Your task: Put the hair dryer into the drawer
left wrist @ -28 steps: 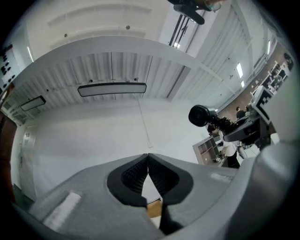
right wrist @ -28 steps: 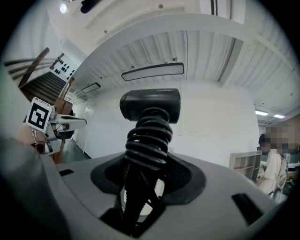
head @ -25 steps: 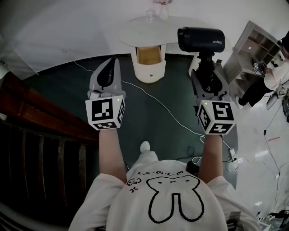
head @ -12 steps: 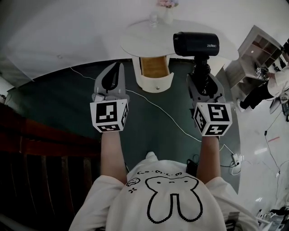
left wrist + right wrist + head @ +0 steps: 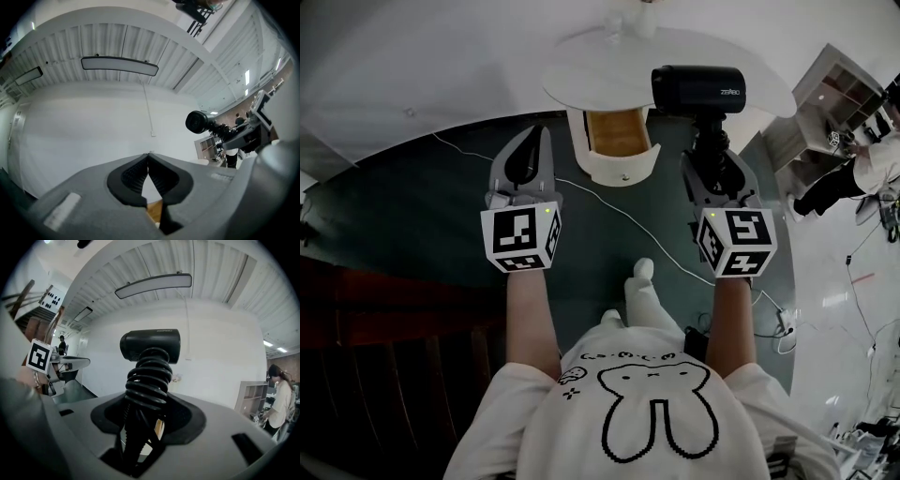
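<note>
A black hair dryer (image 5: 698, 89) stands upright in my right gripper (image 5: 712, 161), which is shut on its handle with the cord wound round it (image 5: 145, 380). The dryer's barrel (image 5: 150, 346) points sideways above the jaws. In the head view the dryer hangs over the right part of a white round table (image 5: 581, 70). Under that table an open drawer (image 5: 619, 131) shows its wooden inside, just left of the dryer. My left gripper (image 5: 525, 150) is shut with nothing in it, to the left of the drawer. In the left gripper view the dryer (image 5: 199, 122) appears at the right.
A white cable (image 5: 619, 216) runs across the dark green floor (image 5: 422, 206). A white shelf unit (image 5: 839, 94) and a person (image 5: 872, 155) stand at the right. Dark wooden stairs (image 5: 375, 319) lie at the left. Small glass items (image 5: 623, 19) stand on the table's far edge.
Both grippers have moved forward toward the table and the open drawer, the right one carrying the hair dryer. The drawer and table now sit closer in the head view.
</note>
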The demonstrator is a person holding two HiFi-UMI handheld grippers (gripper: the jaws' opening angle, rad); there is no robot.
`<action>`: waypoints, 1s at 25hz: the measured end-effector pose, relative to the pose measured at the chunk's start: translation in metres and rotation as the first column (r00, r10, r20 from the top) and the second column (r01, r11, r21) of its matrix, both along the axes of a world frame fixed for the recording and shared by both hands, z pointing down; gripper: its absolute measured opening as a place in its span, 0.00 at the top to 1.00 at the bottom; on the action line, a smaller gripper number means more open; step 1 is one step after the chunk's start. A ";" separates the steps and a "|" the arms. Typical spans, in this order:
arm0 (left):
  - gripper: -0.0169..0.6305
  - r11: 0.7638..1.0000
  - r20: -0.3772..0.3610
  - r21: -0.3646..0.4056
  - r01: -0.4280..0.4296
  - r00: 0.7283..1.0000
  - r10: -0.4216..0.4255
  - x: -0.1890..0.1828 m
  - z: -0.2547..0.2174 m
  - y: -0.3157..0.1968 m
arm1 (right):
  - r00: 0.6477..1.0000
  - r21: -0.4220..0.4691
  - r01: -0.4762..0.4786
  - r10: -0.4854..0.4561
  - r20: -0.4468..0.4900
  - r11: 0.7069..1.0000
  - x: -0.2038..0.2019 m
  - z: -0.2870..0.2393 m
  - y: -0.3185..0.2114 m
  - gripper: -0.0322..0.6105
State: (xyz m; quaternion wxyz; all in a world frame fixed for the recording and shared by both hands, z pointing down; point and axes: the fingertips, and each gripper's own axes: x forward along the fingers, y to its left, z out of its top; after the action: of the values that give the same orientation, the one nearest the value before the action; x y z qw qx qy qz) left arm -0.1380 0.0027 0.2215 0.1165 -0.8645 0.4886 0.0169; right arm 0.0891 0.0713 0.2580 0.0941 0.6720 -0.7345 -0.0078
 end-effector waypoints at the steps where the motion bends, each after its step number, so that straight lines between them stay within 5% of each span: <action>1: 0.95 1.000 0.000 -0.004 0.001 1.000 -0.001 0.002 0.002 -0.005 | 1.000 -0.006 0.002 -0.002 0.002 1.000 0.001 0.003 -0.006 0.62; 10: 0.95 0.999 0.003 -0.008 0.038 0.999 -0.038 0.014 0.014 -0.036 | 0.999 -0.016 0.042 -0.041 0.036 0.999 0.014 0.023 -0.048 0.62; 25: 0.95 0.990 0.005 -0.029 0.135 0.991 -0.134 0.058 0.001 -0.212 | 0.988 -0.042 0.144 -0.141 0.065 0.989 0.065 0.017 -0.245 0.62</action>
State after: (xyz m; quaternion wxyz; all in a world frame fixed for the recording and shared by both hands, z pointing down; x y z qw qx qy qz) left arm -0.0804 -0.2091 0.2228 0.1054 -0.8313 0.5458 0.0004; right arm 0.1541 -0.1741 0.2752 0.0861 0.6152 -0.7833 0.0232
